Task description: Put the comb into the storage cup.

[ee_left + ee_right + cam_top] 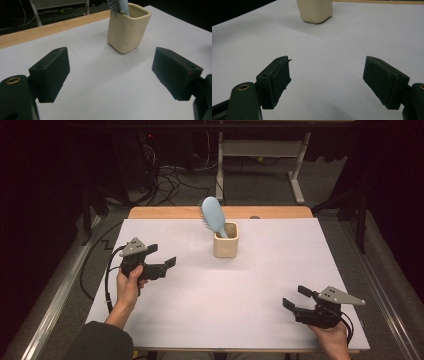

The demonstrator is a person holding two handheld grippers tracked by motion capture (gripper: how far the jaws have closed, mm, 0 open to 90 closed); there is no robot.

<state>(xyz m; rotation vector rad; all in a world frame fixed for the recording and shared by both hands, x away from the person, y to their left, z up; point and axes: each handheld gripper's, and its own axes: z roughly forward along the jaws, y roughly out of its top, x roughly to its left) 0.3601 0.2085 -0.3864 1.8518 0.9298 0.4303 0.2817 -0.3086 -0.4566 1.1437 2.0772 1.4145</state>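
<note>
A cream square cup point(226, 240) stands on the white table cover, near the back middle. A light blue hairbrush point(213, 215) stands in it, handle down, head leaning left. In the left gripper view the cup point(128, 28) is ahead, with the brush's bristles point(114, 5) at the top edge. My left gripper point(162, 255) is open at the left, empty, jaws pointing right toward the cup. My right gripper point(296, 297) is open near the front right, empty. The cup's base point(315, 10) sits far ahead in the right gripper view.
The white cover point(280, 270) lies over a wooden table whose back edge point(165, 212) shows. Behind it stand a metal table frame point(298, 175) and cables point(170, 177) on the floor. Metal rails run along both sides.
</note>
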